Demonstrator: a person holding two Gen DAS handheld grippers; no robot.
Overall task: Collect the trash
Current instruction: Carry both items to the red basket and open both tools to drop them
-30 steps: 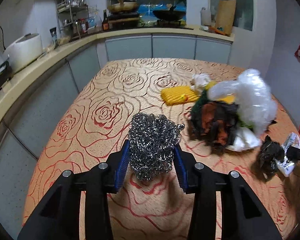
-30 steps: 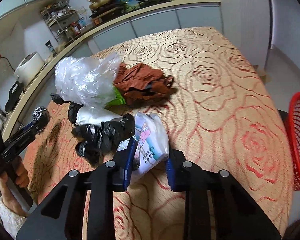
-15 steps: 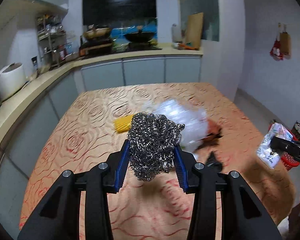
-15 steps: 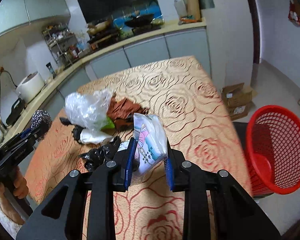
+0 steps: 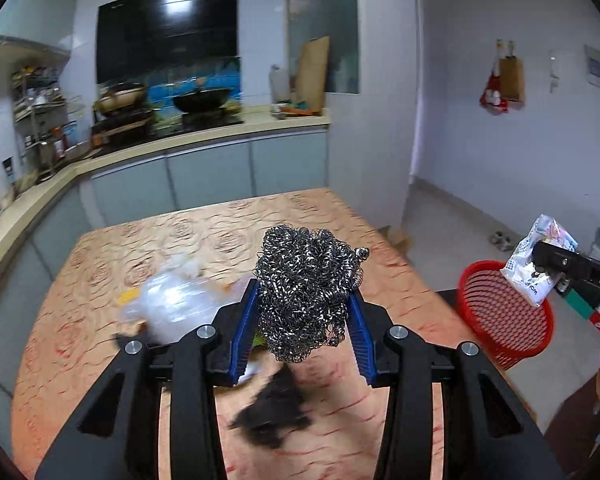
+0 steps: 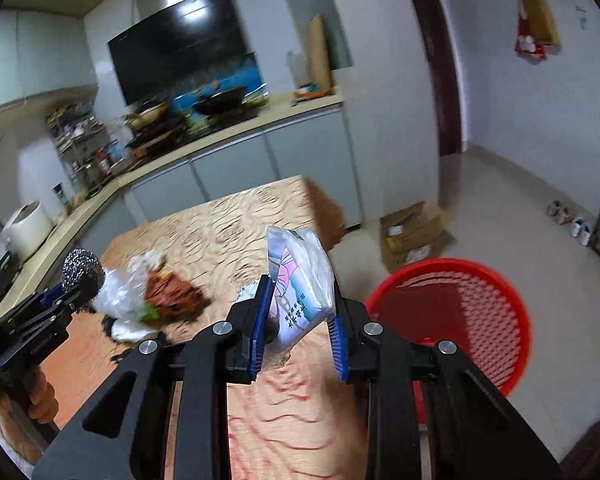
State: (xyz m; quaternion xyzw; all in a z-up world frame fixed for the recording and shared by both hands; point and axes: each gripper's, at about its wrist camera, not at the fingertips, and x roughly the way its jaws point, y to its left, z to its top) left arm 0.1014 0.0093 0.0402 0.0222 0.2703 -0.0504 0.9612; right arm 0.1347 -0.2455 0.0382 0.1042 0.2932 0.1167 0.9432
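Evidently both hands carried trash toward the red basket point(image 6: 452, 316) beside the table point(image 6: 220, 220): the left gripper point(image 5: 304, 312) was clamped on a steel scourer point(image 5: 306, 284), the right gripper point(image 6: 298, 320) pinched a tissue packet point(image 6: 300, 280).

Black wok point(image 5: 202, 100) on the stove, white rice cooker point(image 6: 27, 229) on the counter, cardboard boxes point(image 6: 413, 234) lay on the floor.

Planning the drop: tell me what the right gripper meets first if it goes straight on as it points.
Probably the rose-patterned table near its far right edge, not the red mesh basket, which sits off to the right gripper's right; depth is unclear.
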